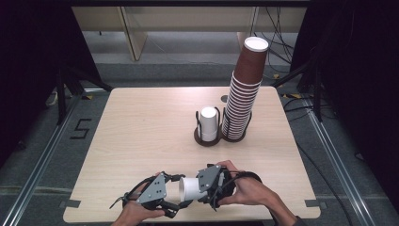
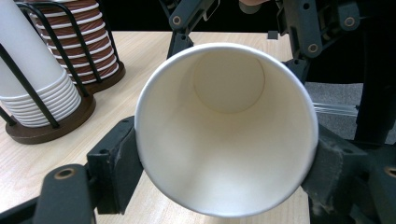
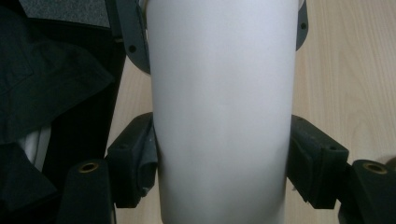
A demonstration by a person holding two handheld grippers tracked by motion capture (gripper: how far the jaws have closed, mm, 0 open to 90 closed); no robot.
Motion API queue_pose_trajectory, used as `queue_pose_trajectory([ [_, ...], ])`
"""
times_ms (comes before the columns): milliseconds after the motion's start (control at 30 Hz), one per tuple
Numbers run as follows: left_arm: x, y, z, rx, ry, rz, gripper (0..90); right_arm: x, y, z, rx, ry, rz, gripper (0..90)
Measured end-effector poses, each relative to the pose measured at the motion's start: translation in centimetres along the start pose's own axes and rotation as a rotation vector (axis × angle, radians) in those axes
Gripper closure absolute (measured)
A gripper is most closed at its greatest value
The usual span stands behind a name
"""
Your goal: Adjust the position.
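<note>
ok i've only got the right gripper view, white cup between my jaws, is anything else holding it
observer: yes, the left gripper is shut on the white cup at its open rim end.
operator: is it upright
observer: no, it lies level, over the near edge of the table.
operator: any other cups around
observer: a short white stack and a tall brown stack stand side by side in holders mid-table.
</note>
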State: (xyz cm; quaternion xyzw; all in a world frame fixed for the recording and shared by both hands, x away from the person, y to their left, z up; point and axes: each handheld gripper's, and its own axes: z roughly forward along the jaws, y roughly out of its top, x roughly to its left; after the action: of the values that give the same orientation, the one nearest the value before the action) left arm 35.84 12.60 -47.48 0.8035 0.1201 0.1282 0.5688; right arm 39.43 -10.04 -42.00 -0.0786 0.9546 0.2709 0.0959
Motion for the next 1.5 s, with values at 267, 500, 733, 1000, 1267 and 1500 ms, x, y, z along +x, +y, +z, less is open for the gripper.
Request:
queue_pose_trajectory([
  [267, 0.5, 0.0, -0.7, -0.193, 0.026, -0.137, 14.4, -1.4, -1.3, -1.0, -0.211, 0.055, 0.077, 32.5],
  [500, 0.2, 0.0, -0.4, -0.222, 0.005, -0.174, 14.5, -1.6, -1.7, -1.4, -0.305, 0.092, 0.136, 32.3],
  [733, 0.1, 0.3, -0.6, -0.259, 0.004, -0.197, 16.0, -1.4, -1.6, -0.9, -0.307, 0.117, 0.139, 32.2],
  [1000, 0.2, 0.3, -0.7, -0.248, -0.007, -0.171, 23.2, -1.3, -1.7, -0.3, -0.296, 0.125, 0.158, 31.4],
  [1267, 0.3, 0.4, -0.6, -0.241, 0.002, -0.189, 23.1, -1.2, -2.0, -0.5, -0.245, 0.101, 0.164, 30.9],
  [1500, 0.1, 0.4, -0.5, -0.277, 0.006, -0.229, 18.6, -0.9, -1.6, 0.2, -0.268, 0.116, 0.159, 33.2],
])
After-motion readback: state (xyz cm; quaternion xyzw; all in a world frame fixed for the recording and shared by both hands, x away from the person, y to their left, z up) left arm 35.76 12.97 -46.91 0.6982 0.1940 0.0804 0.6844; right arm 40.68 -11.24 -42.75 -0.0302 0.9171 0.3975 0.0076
